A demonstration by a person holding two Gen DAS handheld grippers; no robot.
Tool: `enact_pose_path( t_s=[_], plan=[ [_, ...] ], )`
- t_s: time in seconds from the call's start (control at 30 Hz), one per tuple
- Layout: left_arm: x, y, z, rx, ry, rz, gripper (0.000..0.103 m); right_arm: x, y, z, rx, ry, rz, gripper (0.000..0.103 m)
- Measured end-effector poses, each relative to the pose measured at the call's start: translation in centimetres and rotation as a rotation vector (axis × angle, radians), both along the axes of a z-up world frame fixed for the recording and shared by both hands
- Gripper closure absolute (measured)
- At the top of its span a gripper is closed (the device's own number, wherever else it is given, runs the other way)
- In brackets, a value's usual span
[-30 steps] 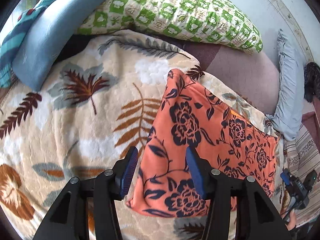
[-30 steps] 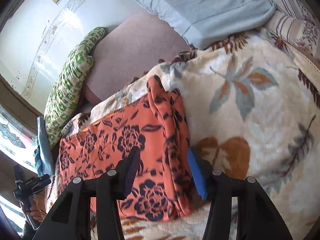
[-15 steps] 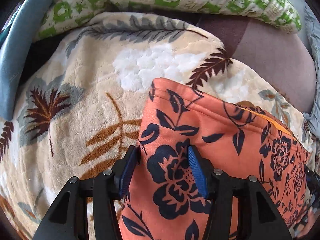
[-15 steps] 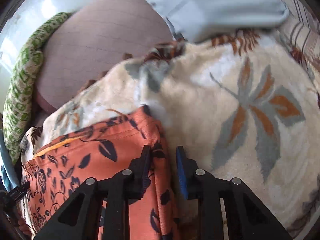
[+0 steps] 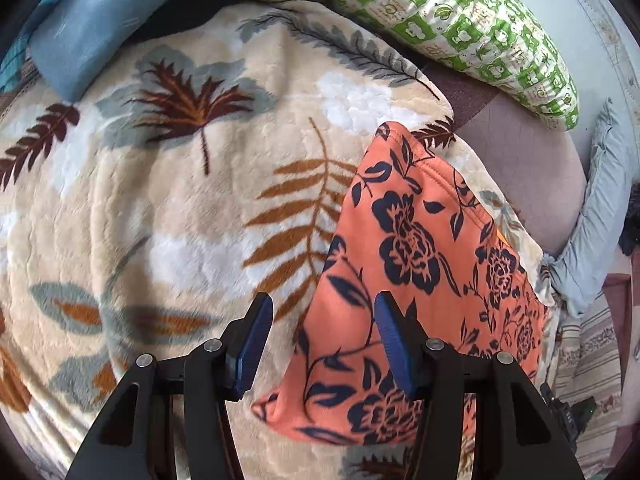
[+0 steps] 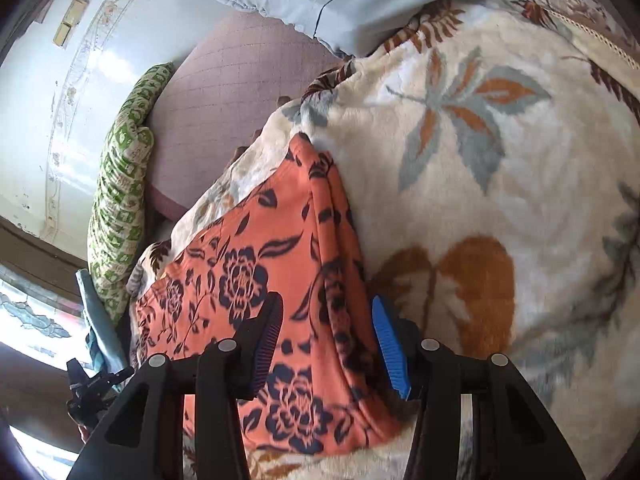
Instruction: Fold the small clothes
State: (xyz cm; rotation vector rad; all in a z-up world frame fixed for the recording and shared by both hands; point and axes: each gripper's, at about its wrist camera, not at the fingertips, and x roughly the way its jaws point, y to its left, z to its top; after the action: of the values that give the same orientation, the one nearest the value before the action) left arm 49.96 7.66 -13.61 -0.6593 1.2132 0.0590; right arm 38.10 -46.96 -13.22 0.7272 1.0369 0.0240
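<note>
Both grippers, left [image 5: 322,340] and right [image 6: 326,338], have just released the folded orange garment [image 5: 416,264]; jaws apart, fold complete.

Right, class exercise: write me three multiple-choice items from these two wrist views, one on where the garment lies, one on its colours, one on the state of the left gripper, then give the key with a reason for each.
1. Where does the floral garment lie?
A. On the leaf-print blanket
B. On top of the green-and-white pillow
C. Hanging from a hook

2. What colours is the garment?
A. White with red stripes
B. Orange with dark navy flowers
C. Plain grey

3. How does the left gripper stand?
A. Clamped on the pillow
B. Open, nothing pinched
C. Shut tight on a sock

Key:
1. A, the garment rests flat on the blanket, apart from the pillow at the back.
2. B, dark blooms and leaves cover orange cloth in both views.
3. B, a clear gap shows between the blue pads, which have closed in slightly; the garment's left edge lies under that gap, unpinched.
</note>
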Motion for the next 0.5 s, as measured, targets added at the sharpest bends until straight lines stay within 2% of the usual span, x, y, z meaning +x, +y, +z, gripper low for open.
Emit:
enact_pose_path(
  t_s=[0.27, 0.37, 0.5],
  plan=[
    [-7.8, -0.4, 0.7, -0.183, -0.059, -0.015, 0.05, -4.4, -1.1, -0.9, 0.085, 0.019, -0.087, 0.043],
    [-8.8, -1.0, -0.4, -0.212, -0.041, -0.013, 0.05, -4.8, -1.2, -1.6, 0.111, 0.031, -0.096, 0.043],
    [-8.3, -2.1, -2.5, -0.24, 0.001, 0.017, 0.05, -4.6, -0.7, -2.6, 0.138, 0.04, -0.098, 0.042]
  ],
)
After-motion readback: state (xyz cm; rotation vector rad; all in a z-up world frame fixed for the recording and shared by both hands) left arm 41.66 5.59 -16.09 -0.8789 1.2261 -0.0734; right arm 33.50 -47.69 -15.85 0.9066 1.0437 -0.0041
